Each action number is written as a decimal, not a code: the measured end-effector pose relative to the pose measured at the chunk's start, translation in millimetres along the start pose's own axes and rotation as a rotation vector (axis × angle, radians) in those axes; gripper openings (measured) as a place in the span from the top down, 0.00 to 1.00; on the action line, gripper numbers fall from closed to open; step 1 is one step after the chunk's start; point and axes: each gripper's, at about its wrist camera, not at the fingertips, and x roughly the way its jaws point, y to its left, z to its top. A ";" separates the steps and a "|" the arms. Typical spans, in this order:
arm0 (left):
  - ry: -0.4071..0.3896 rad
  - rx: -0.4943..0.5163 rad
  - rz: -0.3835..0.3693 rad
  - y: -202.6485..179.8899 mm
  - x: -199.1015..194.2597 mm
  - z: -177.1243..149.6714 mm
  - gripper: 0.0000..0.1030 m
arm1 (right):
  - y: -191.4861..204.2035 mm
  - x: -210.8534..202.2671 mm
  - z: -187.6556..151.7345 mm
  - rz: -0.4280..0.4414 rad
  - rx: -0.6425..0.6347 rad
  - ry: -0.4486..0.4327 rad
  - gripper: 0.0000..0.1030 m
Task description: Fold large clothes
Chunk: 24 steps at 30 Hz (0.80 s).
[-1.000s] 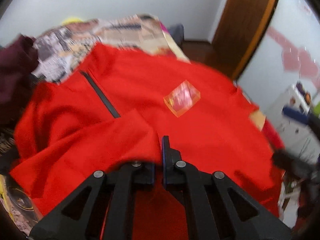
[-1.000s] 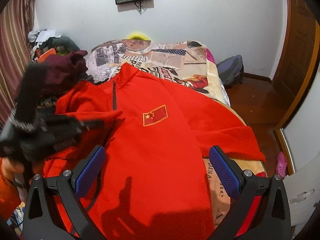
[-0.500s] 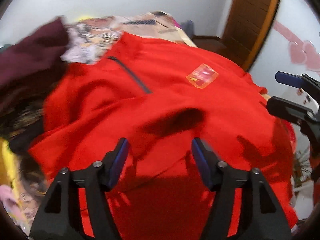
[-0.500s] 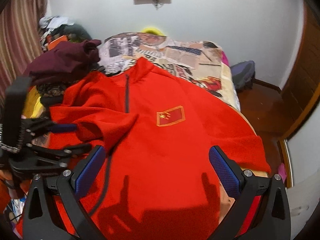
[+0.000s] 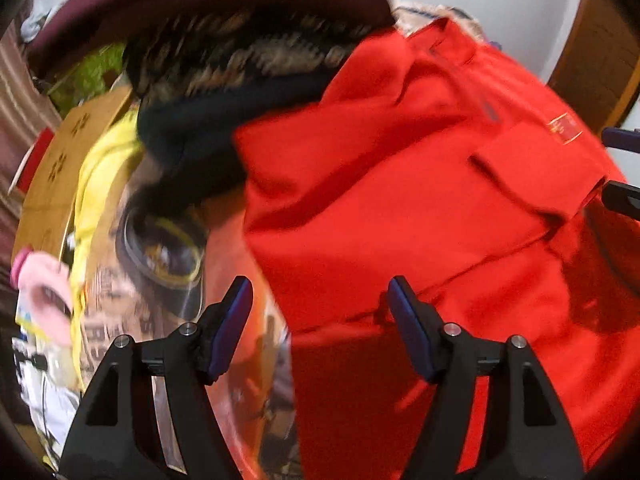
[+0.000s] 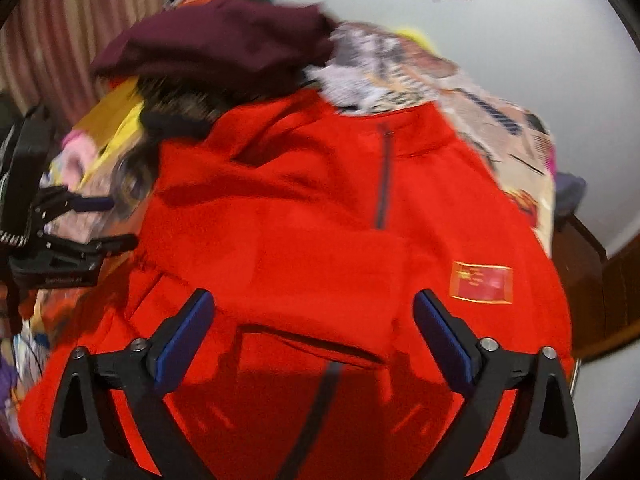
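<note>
Right wrist view: red jacket lies spread on the bed, sleeve folded across its front; right gripper above it, jaws closing, nothing between. Left gripper spread wide, empty, over the jacket's edge.

Bed with newsprint-patterned cover; red jacket spread across it.

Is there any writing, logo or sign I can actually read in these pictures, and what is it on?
No words read clearly.
Flag patch on the red jacket: a sign only, red with yellow marks, blurred.
Newspaper-print bedspread: print too blurred to read.
Left gripper body: a small pale label, too small to read.
</note>
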 end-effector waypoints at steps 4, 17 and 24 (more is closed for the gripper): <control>0.036 -0.002 -0.007 5.5 11.4 -19.2 0.33 | 12.8 24.7 -5.4 0.026 -0.051 0.089 0.27; 0.036 -0.103 -0.016 14.6 43.3 -13.8 0.33 | -12.1 34.9 -11.9 0.001 0.028 0.118 0.86; 0.037 -0.113 -0.007 17.4 46.8 -12.9 0.33 | -62.9 -19.1 7.4 -0.047 0.212 -0.077 0.87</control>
